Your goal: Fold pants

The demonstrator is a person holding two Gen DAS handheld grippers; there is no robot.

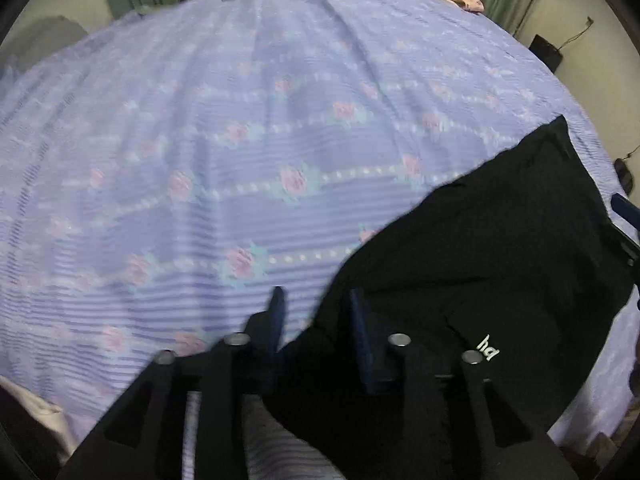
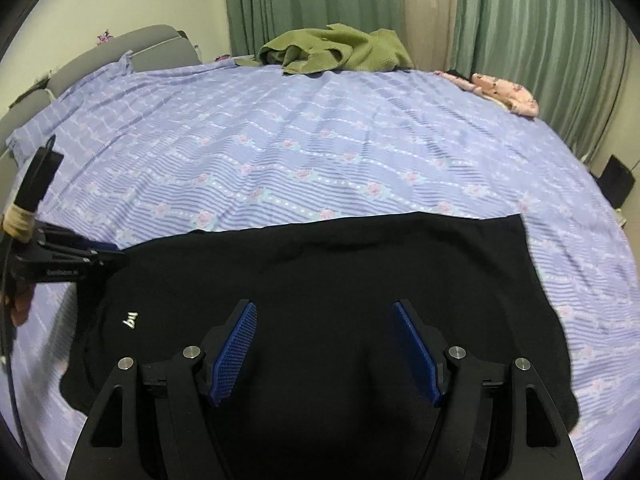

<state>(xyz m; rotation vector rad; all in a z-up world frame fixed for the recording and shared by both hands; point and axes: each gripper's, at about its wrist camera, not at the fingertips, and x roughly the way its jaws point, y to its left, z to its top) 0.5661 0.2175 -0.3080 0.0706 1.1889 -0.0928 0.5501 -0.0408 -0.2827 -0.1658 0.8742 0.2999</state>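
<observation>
Black pants (image 2: pixel 320 272) with a small white logo (image 2: pixel 130 321) lie flat on the purple floral bedsheet (image 2: pixel 280 140), near its front edge. My right gripper (image 2: pixel 325 352) hovers over the middle of the pants, jaws wide open and empty. My left gripper (image 1: pixel 316 320) is open at the pants' left edge (image 1: pixel 480 260), one finger over the sheet, one over the black cloth. It also shows in the right wrist view (image 2: pixel 100 254) at the pants' left corner. The logo (image 1: pixel 489 348) lies just right of it.
A crumpled green garment (image 2: pixel 336 50) and a pink floral cloth (image 2: pixel 504 92) lie at the bed's far edge. Green curtains (image 2: pixel 540 40) hang behind. A grey headboard (image 2: pixel 120 52) stands at the left. A black box (image 2: pixel 618 178) sits on the floor at right.
</observation>
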